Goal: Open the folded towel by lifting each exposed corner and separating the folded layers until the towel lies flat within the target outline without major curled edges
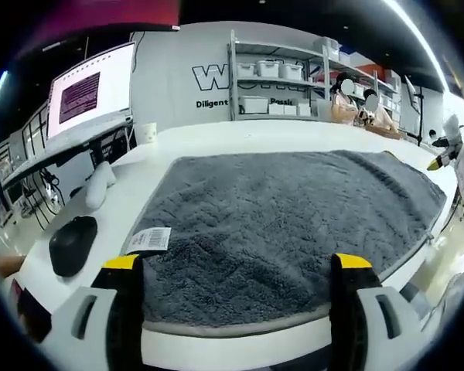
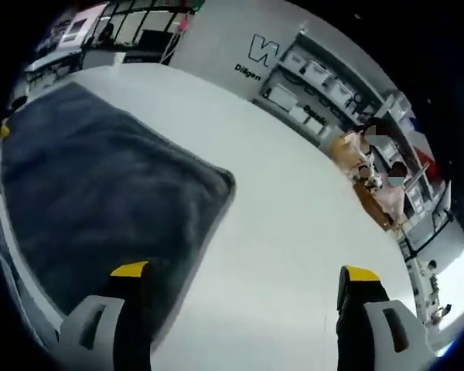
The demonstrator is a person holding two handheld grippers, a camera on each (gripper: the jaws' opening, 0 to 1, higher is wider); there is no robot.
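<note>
A grey fluffy towel [image 1: 294, 209] lies spread over the white table [image 1: 209, 139], with a white barcode label [image 1: 148, 239] at its near left corner. My left gripper [image 1: 236, 267] stands open above the towel's near edge, and nothing is between its yellow-tipped jaws. In the right gripper view the towel [image 2: 93, 193] covers the left side, with one rounded corner [image 2: 226, 182] lying on the bare table [image 2: 294, 232]. My right gripper [image 2: 243, 272] is open and holds nothing; its left jaw is over the towel's edge and its right jaw over bare table.
A black mouse [image 1: 72, 243] and a white object [image 1: 98, 184] lie left of the towel. A white cup [image 1: 145, 133] stands at the far left, below a monitor [image 1: 93, 93]. Shelves with bins [image 1: 278, 77] and seated people [image 1: 356, 104] are beyond the table.
</note>
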